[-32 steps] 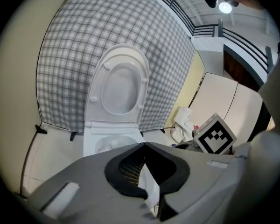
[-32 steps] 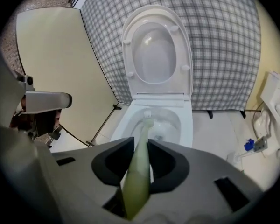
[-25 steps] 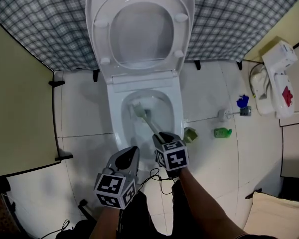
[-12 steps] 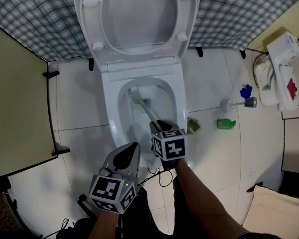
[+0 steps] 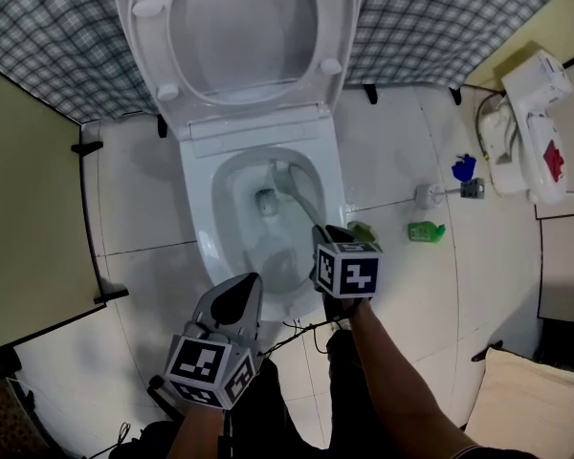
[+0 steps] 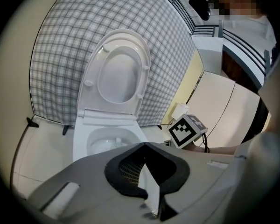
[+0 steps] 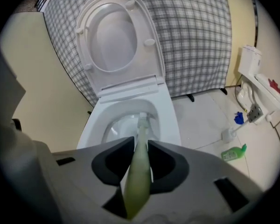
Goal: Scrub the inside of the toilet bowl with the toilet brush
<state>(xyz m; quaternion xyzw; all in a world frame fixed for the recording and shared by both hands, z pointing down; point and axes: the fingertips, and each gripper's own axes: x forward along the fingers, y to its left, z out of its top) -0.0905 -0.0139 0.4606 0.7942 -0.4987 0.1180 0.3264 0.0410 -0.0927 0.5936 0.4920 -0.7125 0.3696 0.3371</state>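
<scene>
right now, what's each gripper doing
Left gripper: closed, nothing in it.
Right gripper: closed on the toilet brush handle, brush head down in the toilet bowl.

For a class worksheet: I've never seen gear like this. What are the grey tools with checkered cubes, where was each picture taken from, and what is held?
There is no robot. A person holds a two-jaw gripper in each hand, and the cubes are part of the grippers. The head view comes from a camera on the person's head, looking down at a toilet bowl with its seat up. The other two cameras ride on the grippers and look along their jaws. The right gripper is shut on a green-handled brush, whose head is in the bowl. The left gripper is shut and empty. A green bottle lies on the floor.
</scene>
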